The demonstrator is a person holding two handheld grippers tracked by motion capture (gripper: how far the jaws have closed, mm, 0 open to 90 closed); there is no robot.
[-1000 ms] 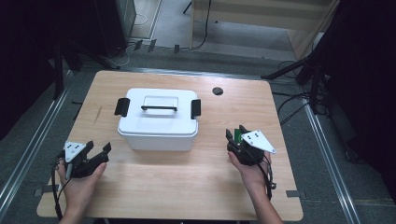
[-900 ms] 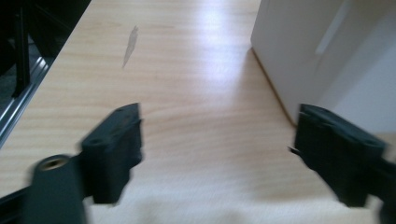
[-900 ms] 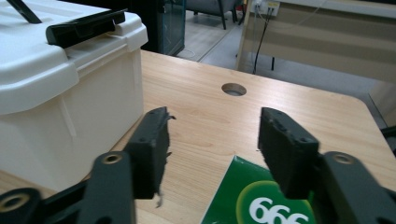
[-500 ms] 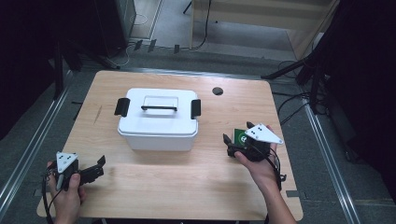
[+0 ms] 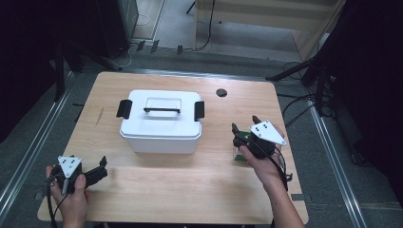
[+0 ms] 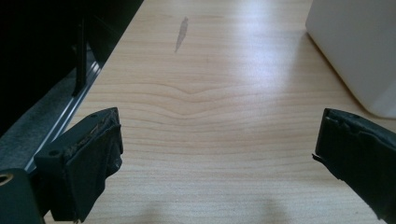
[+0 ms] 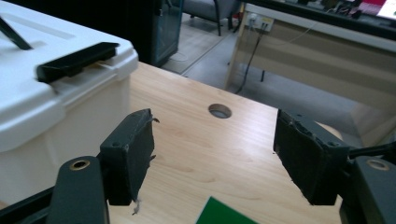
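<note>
On the table: a white storage box [image 5: 160, 124] sits a little left of the middle of the wooden tabletop [image 5: 199, 190], closer to the far edge than to me.
Box lid: shut, with a black bar handle [image 5: 161, 109] on top and a black latch at each end, the left latch [image 5: 124, 109] and the right latch [image 5: 199, 110].
My left gripper [image 5: 100, 169]: near the front left corner of the table, in my left hand [image 5: 71, 199], well apart from the box and pointing across the wood towards it.
Left jaws: standing wide apart with nothing between them but bare wood; they have just been opening. In my left gripper view [image 6: 219, 154] the box's white corner [image 6: 359, 46] shows at the upper right.
My right gripper [image 5: 244, 127]: to the right of the box, near it but not touching, held in my right hand [image 5: 263, 166] just above the tabletop.
Right jaws: apart, gripping nothing; they have just been closing a little. In my right gripper view [image 7: 215, 154] the box and its right latch [image 7: 77, 59] lie at the left.
Green card [image 7: 224, 213]: a flat green piece lies on the wood just below my right jaws; in the high view it shows at the gripper's base [image 5: 239, 156].
Cable hole: a round hole [image 5: 221, 92] in the tabletop, beyond my right gripper and right of the box.
</note>
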